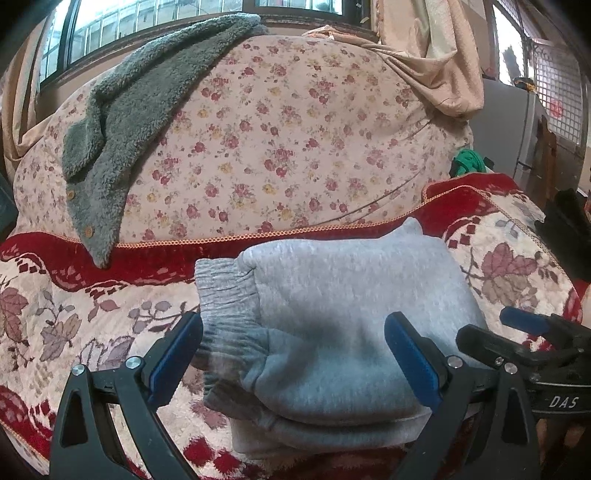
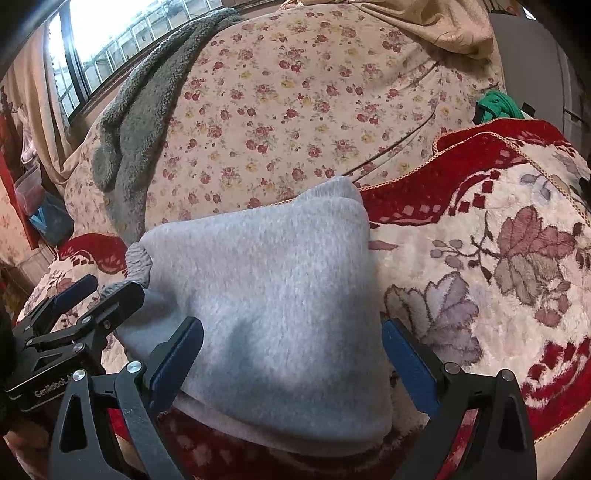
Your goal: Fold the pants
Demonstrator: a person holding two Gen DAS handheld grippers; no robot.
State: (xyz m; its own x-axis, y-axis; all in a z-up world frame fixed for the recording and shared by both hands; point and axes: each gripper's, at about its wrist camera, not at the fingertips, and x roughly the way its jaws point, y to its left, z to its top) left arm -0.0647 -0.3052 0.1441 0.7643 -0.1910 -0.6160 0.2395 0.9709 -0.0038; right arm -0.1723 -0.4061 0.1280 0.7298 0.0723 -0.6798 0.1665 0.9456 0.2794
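1. Plainly, the grey pants (image 1: 332, 332) lie folded into a thick, compact bundle on a red and cream floral blanket (image 1: 55, 314), filling the lower centre of the left wrist view.
2. An elastic ribbed cuff sticks out of the bundle's left side, at centre left of that frame.
3. At the bottom of the left wrist view the left gripper (image 1: 295, 354) has its jaws spread wide, with blue pads on either side of the bundle's near part; nothing is clamped between them.
4. Likewise the right gripper (image 2: 291, 354) stands with jaws wide apart at the bottom of the right wrist view, straddling the near edge of the pants (image 2: 266, 295) without pinching them.
5. Each gripper shows in the other's view: the right one at lower right of the left wrist frame, the left one at lower left of the right wrist frame.
6. Behind the blanket rises a rose-print quilt (image 1: 277, 140), with a grey fleece garment (image 1: 122, 122) draped over its upper left.
7. A window (image 2: 122, 29) fills the upper left, and a green cloth (image 2: 498, 105) sits at the right edge.
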